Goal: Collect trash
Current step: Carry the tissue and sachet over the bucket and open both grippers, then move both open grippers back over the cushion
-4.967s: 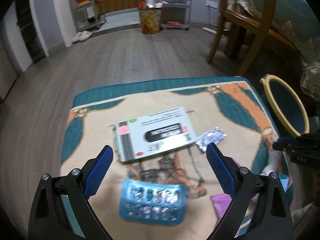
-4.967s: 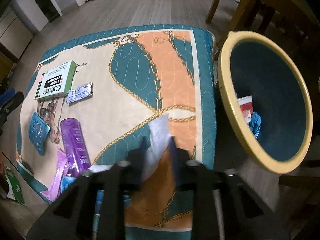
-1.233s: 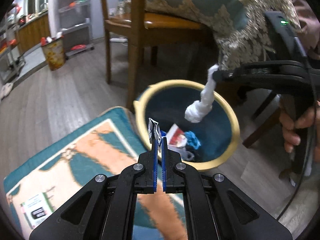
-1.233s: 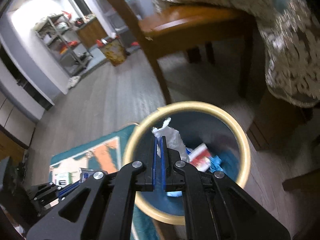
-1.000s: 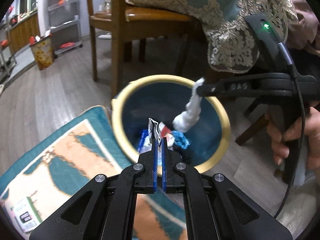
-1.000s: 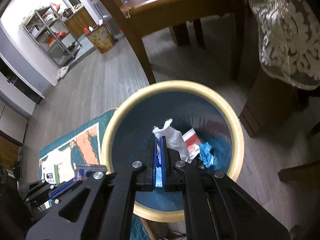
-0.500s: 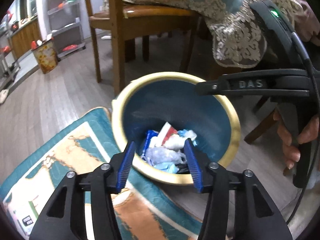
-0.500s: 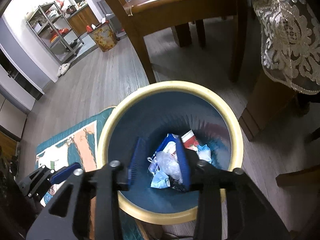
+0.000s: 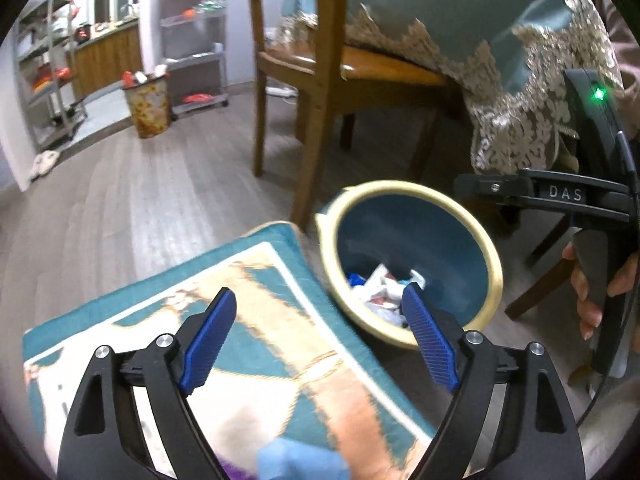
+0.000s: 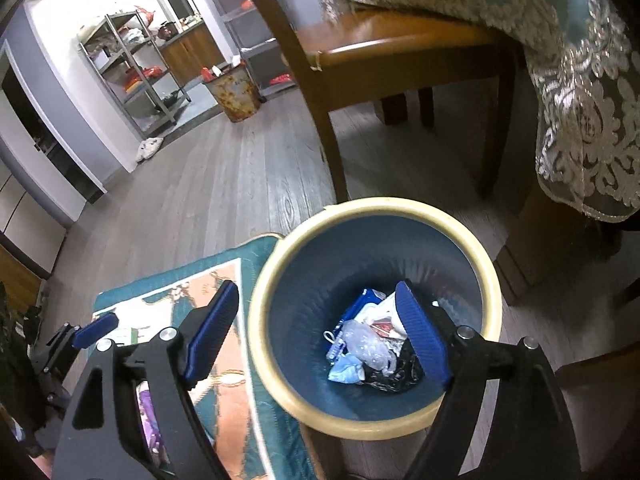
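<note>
Two grippers, both with nothing between the pads. Patterned teal mat (image 9: 280,248) on grey wood floor; yellow-rimmed blue bin (image 10: 280,384) just beside its edge, under a wooden chair (image 9: 316,80). Trash heap (image 10: 372,348) lies in the bin bottom. Left gripper (image 9: 316,336) jaws just spread wide, over the mat edge. Right gripper (image 10: 316,328) jaws likewise just parted, above the bin.

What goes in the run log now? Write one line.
left gripper: open, empty, just opened | right gripper: open, empty, just opened | trash: inside bin
</note>
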The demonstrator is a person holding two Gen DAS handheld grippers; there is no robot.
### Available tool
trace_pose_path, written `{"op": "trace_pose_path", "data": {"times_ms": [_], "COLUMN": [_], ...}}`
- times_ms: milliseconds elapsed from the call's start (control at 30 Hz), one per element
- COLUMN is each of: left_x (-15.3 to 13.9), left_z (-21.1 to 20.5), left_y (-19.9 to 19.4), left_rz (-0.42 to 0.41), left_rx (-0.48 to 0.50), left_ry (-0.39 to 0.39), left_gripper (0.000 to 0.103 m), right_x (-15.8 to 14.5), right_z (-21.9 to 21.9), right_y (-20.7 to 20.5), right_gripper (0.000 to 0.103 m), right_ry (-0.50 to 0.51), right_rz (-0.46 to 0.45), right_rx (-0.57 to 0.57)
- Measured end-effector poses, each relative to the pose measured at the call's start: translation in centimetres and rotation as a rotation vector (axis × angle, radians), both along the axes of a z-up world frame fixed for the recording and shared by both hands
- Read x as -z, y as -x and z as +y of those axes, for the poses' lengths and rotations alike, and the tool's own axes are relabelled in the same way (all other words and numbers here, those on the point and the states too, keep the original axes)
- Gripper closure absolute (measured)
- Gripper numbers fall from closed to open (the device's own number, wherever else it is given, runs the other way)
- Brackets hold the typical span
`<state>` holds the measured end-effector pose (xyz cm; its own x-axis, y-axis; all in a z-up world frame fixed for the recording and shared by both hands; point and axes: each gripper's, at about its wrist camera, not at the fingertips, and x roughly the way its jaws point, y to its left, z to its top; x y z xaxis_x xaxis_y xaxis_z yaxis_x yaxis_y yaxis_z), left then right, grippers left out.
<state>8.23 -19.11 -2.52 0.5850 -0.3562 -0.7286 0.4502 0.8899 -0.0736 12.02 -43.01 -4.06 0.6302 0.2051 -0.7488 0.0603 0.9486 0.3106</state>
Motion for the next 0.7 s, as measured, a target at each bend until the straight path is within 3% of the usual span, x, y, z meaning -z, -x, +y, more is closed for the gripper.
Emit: {"op": "trace_pose_path", "data": {"times_ms": [333,533,700], "left_x": [-2.3,-2.2,-0.2], "left_z": [9.7,15.3,20.2], "left_y": [1.9,3.3,4.2], "left_rz": [-0.028,-0.033,0.012], "left_rx": [-0.176,-0.279,-0.36], "left_ry": [-0.002,-0.035,-0.079], "left_gripper": [0.014,0.012,0.012], "right_x": [-1.6,-0.2,2.5], "right_z": [6.3,12.0,16.3], "right_y": [1.2,2.1,3.9], "right_gripper": [0.017,0.016,0.014], "right_ry": [0.024,0.056,0.106], "right_rz": [-0.021,0.022,0.093], "right_rx": [-0.103,-0.22,-0.33]}}
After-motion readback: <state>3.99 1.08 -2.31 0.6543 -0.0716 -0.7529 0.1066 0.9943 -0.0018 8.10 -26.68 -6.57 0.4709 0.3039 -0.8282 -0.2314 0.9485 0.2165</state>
